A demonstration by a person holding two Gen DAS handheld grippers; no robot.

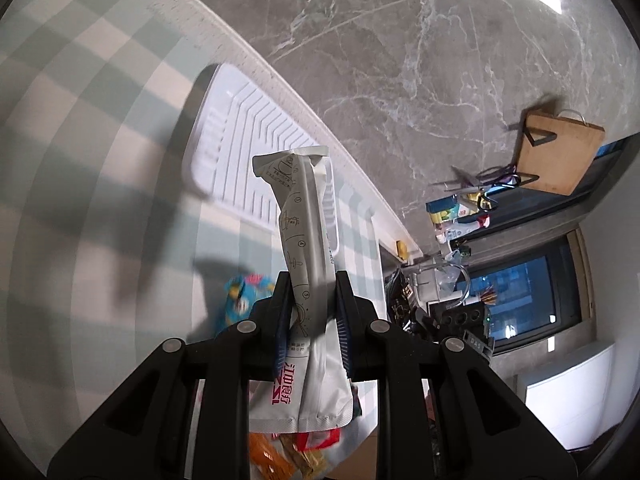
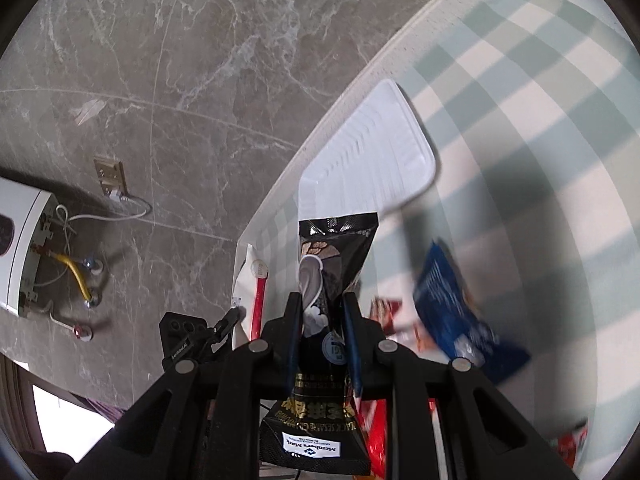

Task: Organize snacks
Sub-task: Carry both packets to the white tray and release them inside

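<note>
My left gripper is shut on a long white sachet with line drawings and pink lettering, held upright above the checked tablecloth. Behind the sachet lies a white ribbed tray. My right gripper is shut on a black sesame snack packet, also lifted off the table. The same white ribbed tray lies beyond it. A blue snack bag rests on the cloth to the right of the packet, blurred.
A blue-and-pink packet and orange and red wrappers lie under the left gripper. A white packet with a red stripe sits at the table edge. Red packets lie near the blue bag. Beyond the table is grey marble floor.
</note>
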